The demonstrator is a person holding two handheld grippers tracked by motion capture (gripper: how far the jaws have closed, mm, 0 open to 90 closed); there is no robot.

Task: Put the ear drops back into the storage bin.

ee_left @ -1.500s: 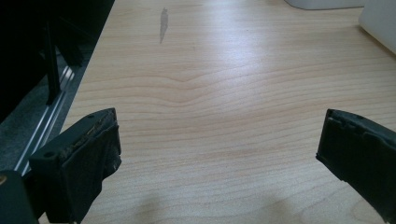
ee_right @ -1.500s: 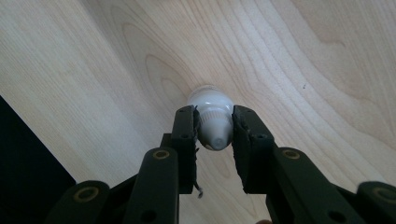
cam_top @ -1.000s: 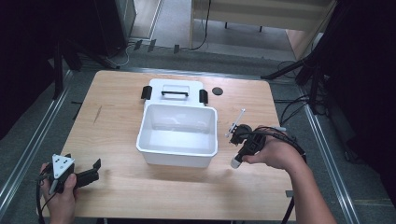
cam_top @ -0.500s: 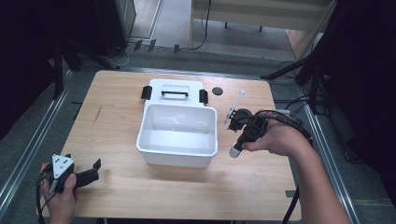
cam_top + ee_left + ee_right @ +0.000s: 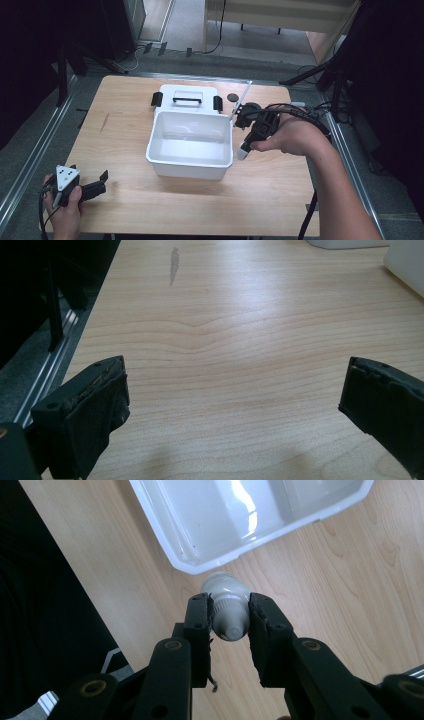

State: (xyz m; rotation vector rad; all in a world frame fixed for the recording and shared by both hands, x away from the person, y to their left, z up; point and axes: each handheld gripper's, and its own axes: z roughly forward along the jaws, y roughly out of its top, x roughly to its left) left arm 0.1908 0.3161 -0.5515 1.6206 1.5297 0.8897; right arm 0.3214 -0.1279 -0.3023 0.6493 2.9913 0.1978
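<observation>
White bottle (image 5: 227,611) held tight in the right gripper (image 5: 229,615), cap end toward the camera, jaws clenched on its neck. Held up off the desk (image 5: 280,200), just beside the right wall of the white tub (image 5: 192,170). Looks like the job is to put the bottle into the tub.

To do it well: lift a bit more so the bottle clears the rim. Move across over the middle of the tub, not over the edge. Keep the squeeze firm, since a round bottle can slip or spin. Go low inside before letting go, so no bounce and no roll out. Watch the thin white stick poking up by the far right corner of the tub; hard to tell what it is.

Left gripper (image 5: 92,187) resting at the near left corner of the desk, jaws wide apart, nothing between them. Best left there, out of the way.
</observation>
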